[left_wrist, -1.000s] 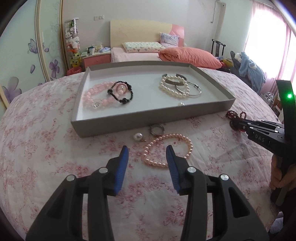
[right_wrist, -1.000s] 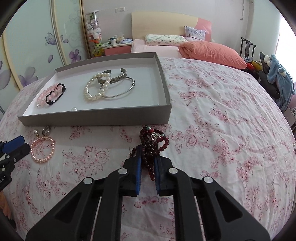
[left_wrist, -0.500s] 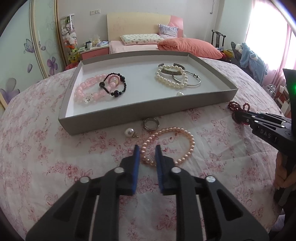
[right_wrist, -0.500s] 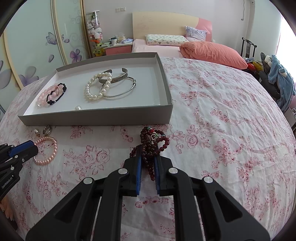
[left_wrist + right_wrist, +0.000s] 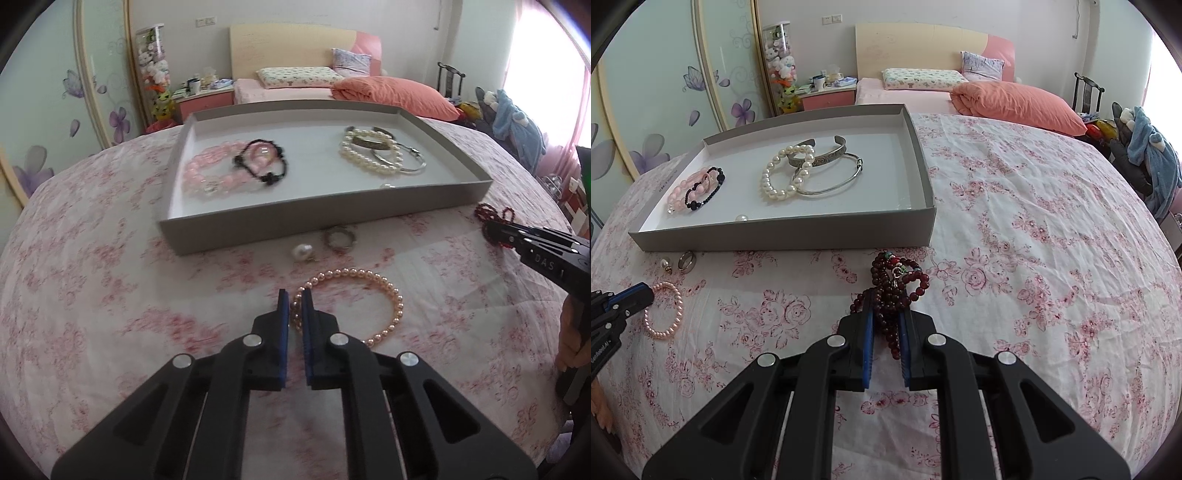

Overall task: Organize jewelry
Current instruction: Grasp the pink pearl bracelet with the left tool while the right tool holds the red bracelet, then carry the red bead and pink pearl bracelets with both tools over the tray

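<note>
Jewelry already sorted lies in the grey tray: pink and black bracelets at its left, white pearls and two silver bangles toward its right, presumably grouped by kind. Outside it, just before its near wall, a pearl earring and a ring wait on the floral bedspread. My left gripper is narrowed onto the near edge of the pink pearl bracelet, which lies on the cloth. My right gripper is clamped on the dark red bead strand, whose loops spill forward onto the cloth near the tray's right corner. Both pieces, I judge, go to the tray next.
</note>
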